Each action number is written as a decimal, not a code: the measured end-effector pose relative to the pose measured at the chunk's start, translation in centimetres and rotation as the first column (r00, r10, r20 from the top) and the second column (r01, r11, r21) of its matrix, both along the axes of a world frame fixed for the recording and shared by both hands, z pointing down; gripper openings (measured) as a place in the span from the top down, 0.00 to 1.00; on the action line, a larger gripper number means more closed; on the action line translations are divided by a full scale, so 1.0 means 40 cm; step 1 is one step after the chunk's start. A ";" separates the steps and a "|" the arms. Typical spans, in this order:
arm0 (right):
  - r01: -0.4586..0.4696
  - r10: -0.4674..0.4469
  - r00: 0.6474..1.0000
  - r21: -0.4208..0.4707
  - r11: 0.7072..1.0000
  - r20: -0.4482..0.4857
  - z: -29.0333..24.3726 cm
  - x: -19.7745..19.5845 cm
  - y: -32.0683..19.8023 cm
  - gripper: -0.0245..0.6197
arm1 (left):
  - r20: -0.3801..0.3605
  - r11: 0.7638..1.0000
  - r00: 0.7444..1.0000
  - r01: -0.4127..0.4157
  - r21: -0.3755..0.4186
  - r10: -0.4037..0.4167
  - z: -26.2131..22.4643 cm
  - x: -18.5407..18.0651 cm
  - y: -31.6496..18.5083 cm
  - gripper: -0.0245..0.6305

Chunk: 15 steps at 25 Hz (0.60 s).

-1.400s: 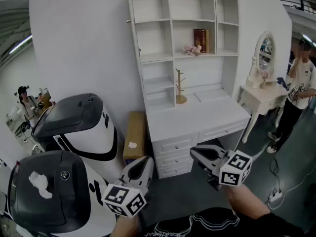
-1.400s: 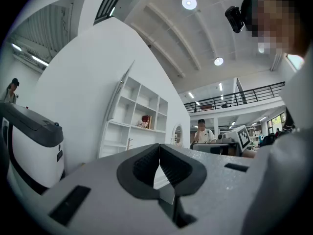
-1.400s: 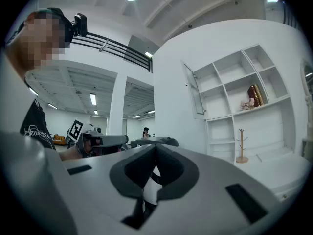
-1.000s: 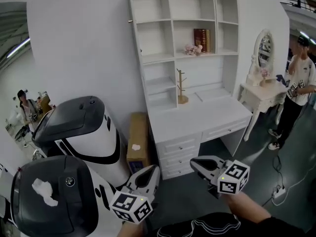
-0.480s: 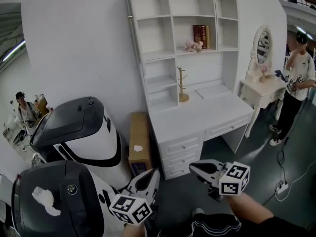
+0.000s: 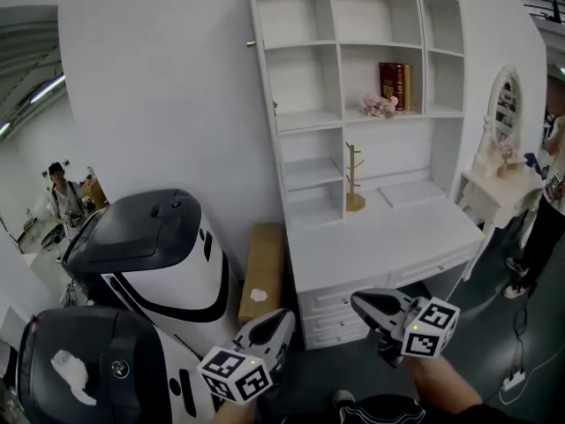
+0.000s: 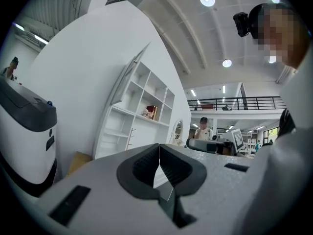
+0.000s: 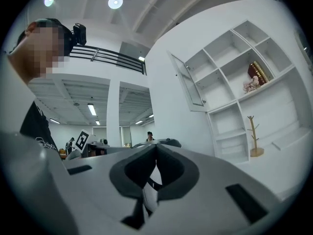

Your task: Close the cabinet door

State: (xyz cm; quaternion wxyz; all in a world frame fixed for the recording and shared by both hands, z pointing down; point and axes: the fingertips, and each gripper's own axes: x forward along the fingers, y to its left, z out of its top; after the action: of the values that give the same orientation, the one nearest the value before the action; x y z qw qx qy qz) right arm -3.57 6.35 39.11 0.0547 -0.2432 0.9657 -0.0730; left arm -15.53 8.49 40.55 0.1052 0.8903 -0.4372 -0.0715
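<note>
A tall white shelf cabinet point(image 6: 357, 87) rises over a white desk with drawers point(image 6: 388, 237). Its narrow upper-left door point(image 6: 255, 34) stands swung out and shows edge-on in the head view. In the right gripper view the door point(image 8: 188, 80) is a glazed panel angled away from the shelves; in the left gripper view the door point(image 7: 128, 72) leans out too. My left gripper point(image 6: 281, 322) and right gripper point(image 6: 362, 300) hang low in front of the desk, well short of the door. Both are shut with nothing between the fingers, as the left gripper point(image 7: 159, 146) and right gripper point(image 8: 156, 146) show close up.
Two white-and-black machines point(image 6: 159, 237) fill the left. A cardboard box point(image 6: 262, 272) leans by the desk. Books point(image 6: 392, 74), flowers point(image 6: 380, 106) and a wooden stand point(image 6: 354, 184) sit on shelves. A mirrored vanity point(image 6: 503, 113) and a person point(image 6: 556, 175) are at right.
The cabinet has slid to the right in the head view and looms a little larger. Both grippers have shifted level with the person, still shut and empty.
</note>
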 end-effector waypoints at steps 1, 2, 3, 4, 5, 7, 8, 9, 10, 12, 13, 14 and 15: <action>0.008 -0.008 1.000 0.004 1.000 0.008 -0.009 0.002 -0.038 0.95 | -0.008 1.000 1.000 0.001 0.005 -0.001 -0.012 0.003 -0.033 0.95; 0.016 -0.016 1.000 0.008 1.000 0.013 -0.016 0.004 -0.075 0.95 | -0.018 1.000 1.000 0.001 0.012 -0.001 -0.023 0.007 -0.066 0.95; 0.024 -0.024 1.000 0.011 1.000 0.016 -0.023 0.008 -0.111 0.95 | -0.027 1.000 1.000 0.001 0.020 0.000 -0.034 0.013 -0.099 0.95; 0.032 -0.033 0.999 0.013 0.999 0.016 -0.029 0.013 -0.147 0.95 | -0.033 1.000 0.999 0.000 0.027 0.000 -0.044 0.021 -0.131 0.95; 0.040 -0.040 0.999 0.016 0.999 0.015 -0.036 0.020 -0.181 0.95 | -0.036 0.999 0.999 0.001 0.035 0.000 -0.055 0.030 -0.163 0.95; 0.053 -0.054 0.998 0.024 0.998 0.012 -0.053 0.038 -0.248 0.95 | -0.044 0.999 0.999 0.007 0.050 -0.005 -0.080 0.049 -0.227 0.95; 0.060 -0.060 0.998 0.030 0.998 0.010 -0.062 0.046 -0.280 0.95 | -0.048 0.998 0.999 0.013 0.058 -0.010 -0.093 0.058 -0.258 0.95; 0.067 -0.067 0.998 0.037 0.997 0.007 -0.072 0.054 -0.312 0.95 | -0.051 0.998 0.999 0.018 0.067 -0.015 -0.105 0.067 -0.288 0.95; 0.075 -0.076 0.997 0.044 0.996 0.003 -0.080 0.059 -0.340 0.95 | -0.051 0.997 0.999 0.022 0.075 -0.019 -0.116 0.076 -0.316 0.95; 0.096 -0.096 0.995 0.062 0.993 -0.009 -0.097 0.066 -0.390 0.95 | -0.037 0.995 0.999 0.025 0.096 -0.022 -0.136 0.095 -0.364 0.95; 0.107 -0.107 0.994 0.071 0.992 -0.015 -0.104 0.067 -0.412 0.95 | -0.026 0.994 0.999 0.027 0.109 -0.024 -0.144 0.104 -0.384 0.95; 0.118 -0.117 0.993 0.081 0.990 -0.020 -0.112 0.067 -0.431 0.95 | -0.018 0.992 0.999 0.031 0.122 -0.029 -0.153 0.109 -0.403 0.95; 0.128 -0.126 0.992 0.089 0.988 -0.023 -0.118 0.066 -0.449 0.95 | -0.016 0.991 0.999 0.037 0.132 -0.035 -0.161 0.110 -0.419 0.95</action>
State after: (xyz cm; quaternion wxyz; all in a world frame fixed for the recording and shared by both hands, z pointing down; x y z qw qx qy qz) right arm -0.92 -11.61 34.41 0.0522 -0.1790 0.9820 -0.0307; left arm -11.11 -8.28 34.10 0.0477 0.8867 -0.4470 -0.1081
